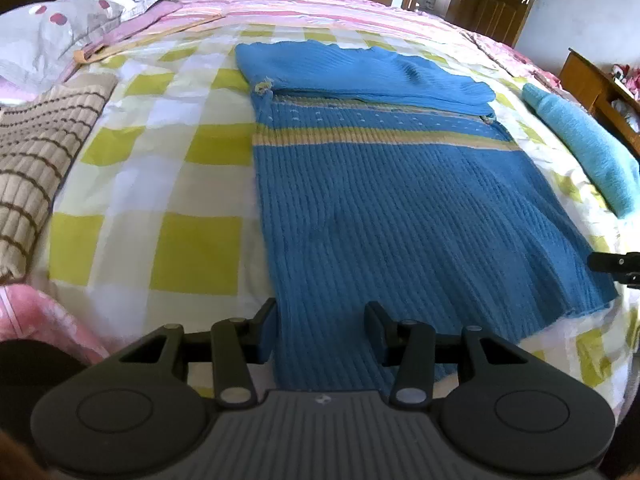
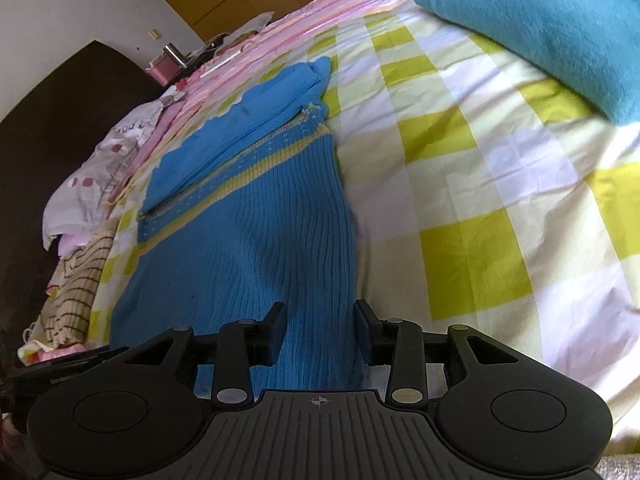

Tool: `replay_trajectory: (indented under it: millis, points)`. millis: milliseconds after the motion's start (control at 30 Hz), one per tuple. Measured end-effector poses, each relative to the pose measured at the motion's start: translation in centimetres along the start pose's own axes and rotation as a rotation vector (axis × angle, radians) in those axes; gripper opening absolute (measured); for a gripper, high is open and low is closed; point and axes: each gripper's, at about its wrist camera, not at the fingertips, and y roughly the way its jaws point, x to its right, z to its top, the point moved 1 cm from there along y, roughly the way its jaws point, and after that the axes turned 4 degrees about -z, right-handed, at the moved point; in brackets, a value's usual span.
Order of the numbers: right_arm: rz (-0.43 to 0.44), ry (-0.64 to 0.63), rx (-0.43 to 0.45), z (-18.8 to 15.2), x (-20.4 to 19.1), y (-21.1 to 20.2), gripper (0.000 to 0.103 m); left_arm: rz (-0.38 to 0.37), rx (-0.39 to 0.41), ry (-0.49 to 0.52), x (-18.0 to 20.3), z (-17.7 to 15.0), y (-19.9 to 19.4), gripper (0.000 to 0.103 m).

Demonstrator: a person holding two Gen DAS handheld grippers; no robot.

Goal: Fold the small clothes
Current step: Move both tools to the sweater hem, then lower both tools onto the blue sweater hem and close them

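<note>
A blue ribbed knit sweater (image 1: 400, 208) with a yellow stripe lies flat on the checked bedsheet (image 1: 168, 160), its sleeves folded across the far end. My left gripper (image 1: 322, 312) is open, its jaws straddling the sweater's near left hem corner. My right gripper (image 2: 322, 312) is open, its jaws straddling the sweater (image 2: 256, 240) at its near right hem corner. The right gripper's tip also shows at the right edge of the left wrist view (image 1: 616, 266). Whether the fingers touch the fabric I cannot tell.
A teal folded cloth (image 1: 588, 148) lies right of the sweater; it also shows in the right wrist view (image 2: 560, 28). A beige striped garment (image 1: 36, 160) and a pillow (image 1: 52, 36) lie at the left. A wooden cabinet (image 1: 596, 84) stands beside the bed.
</note>
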Motion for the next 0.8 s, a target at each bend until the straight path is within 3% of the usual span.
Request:
replay_trajectory:
  millis: [367, 433, 600, 800]
  points:
    - [0.113, 0.097, -0.031, -0.8, 0.9, 0.3, 0.037, -0.032, -0.010, -0.066, -0.4, -0.1, 0.0, 0.050]
    - [0.130, 0.120, -0.023, -1.0, 1.1, 0.4, 0.035, -0.030, -0.007, -0.079, -0.6, -0.1, -0.1, 0.047]
    - [0.140, 0.149, -0.026, -1.3, 1.3, 0.7, 0.021, -0.023, -0.003, -0.129, -1.3, 0.0, -0.3, 0.026]
    - [0.162, 0.175, -0.031, -1.6, 1.2, 1.2, 0.019, -0.033, -0.008, -0.133, -1.5, 0.0, 0.0, 0.025]
